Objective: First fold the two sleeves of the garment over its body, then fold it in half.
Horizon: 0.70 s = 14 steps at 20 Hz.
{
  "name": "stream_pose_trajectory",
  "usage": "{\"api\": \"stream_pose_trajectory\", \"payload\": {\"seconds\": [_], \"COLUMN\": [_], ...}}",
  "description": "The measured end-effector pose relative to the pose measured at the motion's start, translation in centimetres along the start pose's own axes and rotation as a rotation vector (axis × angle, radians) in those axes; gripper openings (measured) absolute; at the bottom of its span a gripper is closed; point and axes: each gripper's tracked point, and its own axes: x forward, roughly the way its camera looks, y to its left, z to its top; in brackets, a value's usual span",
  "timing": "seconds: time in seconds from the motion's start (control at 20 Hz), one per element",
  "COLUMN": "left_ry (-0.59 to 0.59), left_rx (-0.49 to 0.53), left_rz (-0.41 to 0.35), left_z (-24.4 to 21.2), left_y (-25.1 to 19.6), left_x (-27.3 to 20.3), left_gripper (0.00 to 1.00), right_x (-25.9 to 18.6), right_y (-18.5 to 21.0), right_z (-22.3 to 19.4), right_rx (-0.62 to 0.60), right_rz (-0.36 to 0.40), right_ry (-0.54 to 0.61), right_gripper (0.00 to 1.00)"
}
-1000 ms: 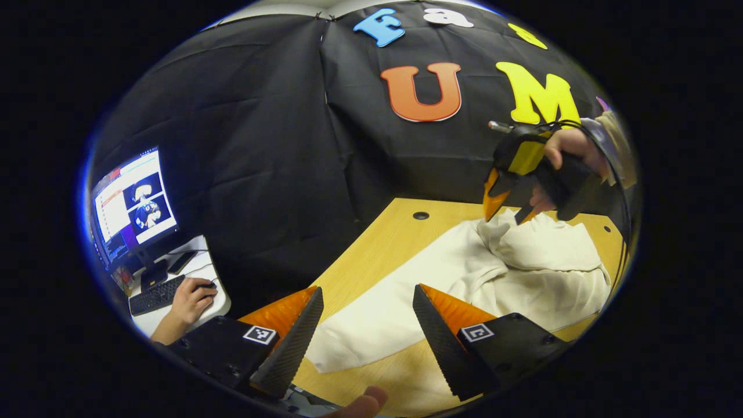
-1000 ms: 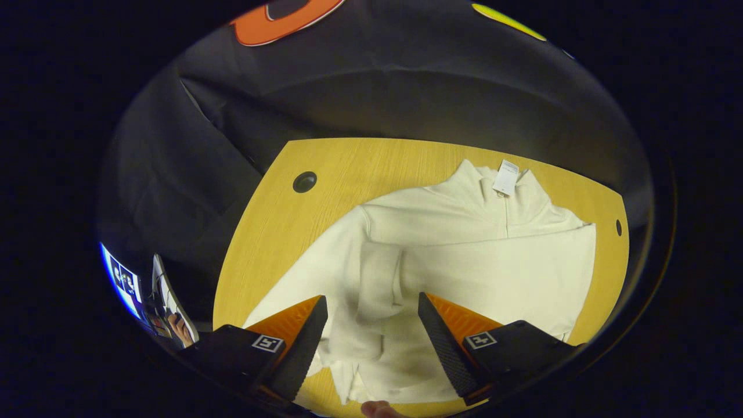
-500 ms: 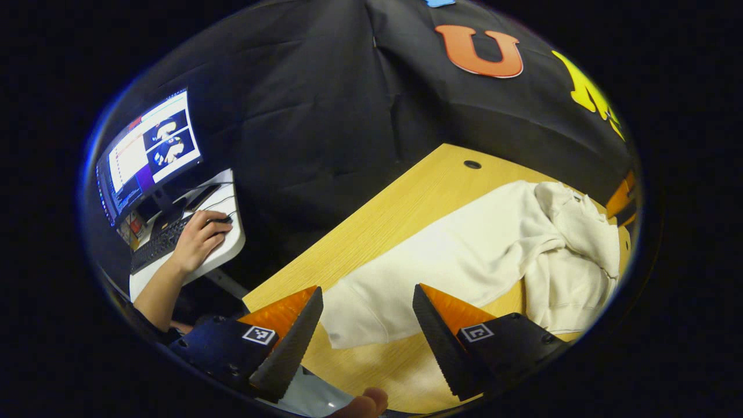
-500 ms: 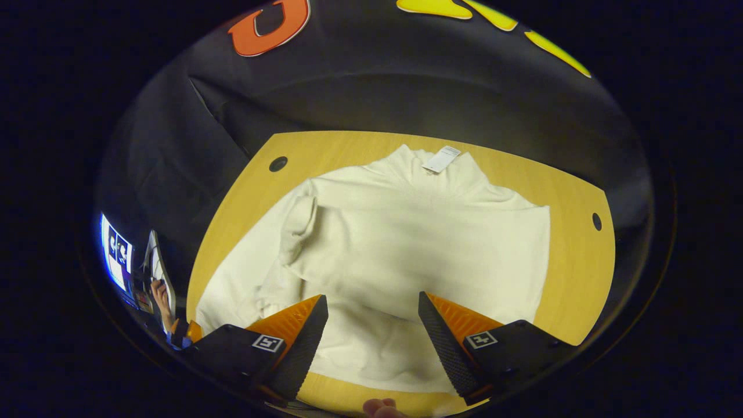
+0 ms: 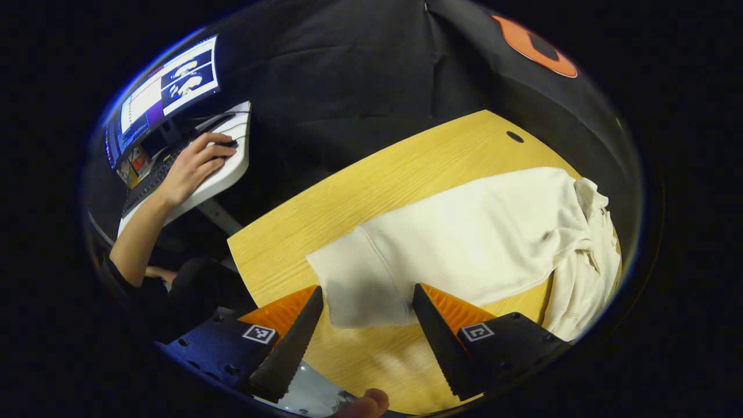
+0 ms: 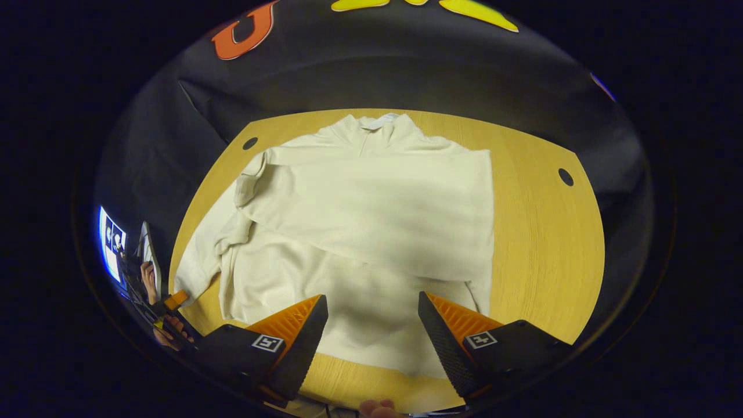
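A: On the wooden table [image 6: 540, 232], the cream garment [image 6: 371, 232] lies flat, collar [image 6: 374, 122] twd the far edge, hem twd the near edge. One sleeve [image 6: 371, 209] is laid across the body, its cuff [image 6: 251, 181] ending up by the far-left shoulder. Other sleeve [image 5: 464, 244] runs out along the table twd the left edge, not on the body.

B: Grippers?

A: Left gripper [image 5: 365, 325] has its fingers apart, holding nothing, hanging over that outstretched sleeve's cuff [image 5: 363, 284]. Right gripper [image 6: 371, 337] is also spread, nothing in it, above the hem nr the near edge.

B: How will it handle?

A: Looks like soft, thickish fleece – limp, light, will sag and drag if lifted by one point. Prob not slippery on wood; folds may bunch, as at the left shoulder where the fabric's already rumpled. I'd pinch the ribbed cuff itself, it's the firmest bit, and carry it low across the body so the sleeve follows w/o pulling the laid one off.

B: Room?

A: Plenty of bare wood on the right side and some at the far-left corner by the cable hole [image 6: 251, 143]. Left cuff sits close to the table's edge, so less margin there. Beyond it a person's hand [image 5: 191, 165] is at a keyboard on a separate desk, well apart
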Motion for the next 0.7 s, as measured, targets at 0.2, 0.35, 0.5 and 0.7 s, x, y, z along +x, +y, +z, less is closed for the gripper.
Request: {"api": "stream_pose_trajectory", "payload": {"seconds": [0.2, 0.35, 0.5, 0.7], "left_ry": [0.072, 0.141, 0.209, 0.279], "left_rx": [-0.036, -0.054, -0.08, -0.089], "left_rz": [0.006, 0.011, 0.023, 0.028], "left_z": [0.1, 0.0, 0.0, 0.1], "left_y": [0.0, -0.1, 0.1, -0.1], "left_x": [0.5, 0.6, 0.8, 0.8], "left_gripper": [0.99, 0.99, 0.97, 0.96], "right_x": [-0.7, -2.7, -5.1, -8.5], "right_y": [-1.4, -2.0, -1.9, -0.4], "right_z": [-1.3, -2.2, -3.4, -4.3], "right_rx": [0.019, 0.038, 0.018, -0.023], "right_rz": [-0.013, -0.041, -0.065, -0.047], "right_ry": [-0.004, -0.033, -0.094, -0.19], "right_gripper": [0.97, 0.97, 0.97, 0.97]}}
